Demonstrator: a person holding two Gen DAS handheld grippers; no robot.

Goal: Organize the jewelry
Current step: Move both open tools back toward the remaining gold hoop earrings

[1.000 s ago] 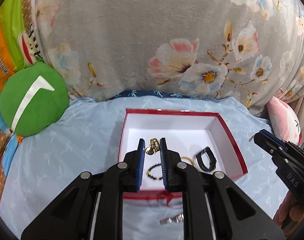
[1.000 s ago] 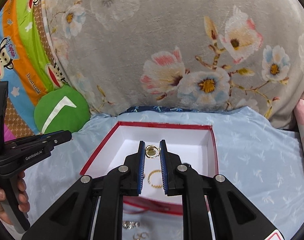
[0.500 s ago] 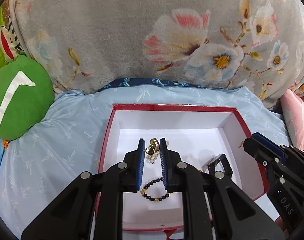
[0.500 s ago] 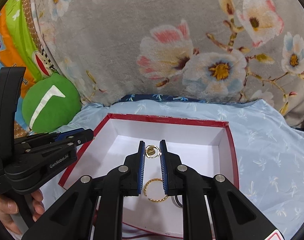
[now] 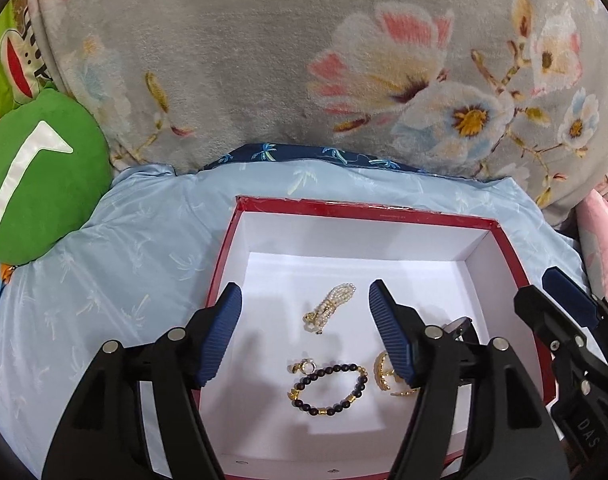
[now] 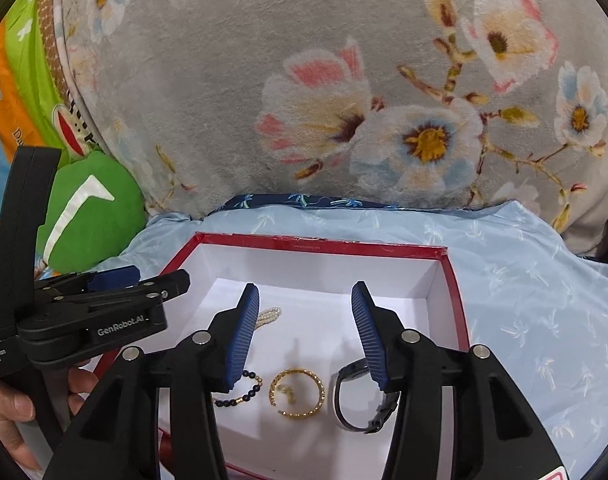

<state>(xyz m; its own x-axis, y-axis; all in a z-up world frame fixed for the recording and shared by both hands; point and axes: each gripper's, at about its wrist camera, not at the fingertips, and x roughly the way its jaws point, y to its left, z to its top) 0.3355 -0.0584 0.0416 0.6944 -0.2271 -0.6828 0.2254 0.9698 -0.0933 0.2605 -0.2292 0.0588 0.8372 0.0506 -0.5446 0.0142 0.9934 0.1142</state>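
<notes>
A red box with a white inside (image 5: 364,213) (image 6: 320,243) sits on the light blue sheet. In it lie a pearl bracelet (image 5: 331,306) (image 6: 268,315), a dark bead bracelet (image 5: 328,389) (image 6: 239,393), a gold bangle (image 6: 296,393) (image 5: 388,376), a small gold ring (image 5: 306,367), a small gold piece (image 6: 287,391) inside the bangle, and a black watch (image 6: 358,396) (image 5: 462,326). My left gripper (image 5: 304,328) is open and empty above the box. My right gripper (image 6: 306,332) is open and empty above the box.
A grey floral blanket (image 5: 304,60) rises behind the box. A green cushion (image 5: 35,176) lies at the left. A pink cushion (image 5: 602,232) is at the right. The other gripper shows at each view's side: right one (image 5: 576,320), left one (image 6: 91,312).
Both grippers have opened and let go of the gold pieces they held. The pieces now lie in the box. Both grippers have moved forward and lower over the box.
</notes>
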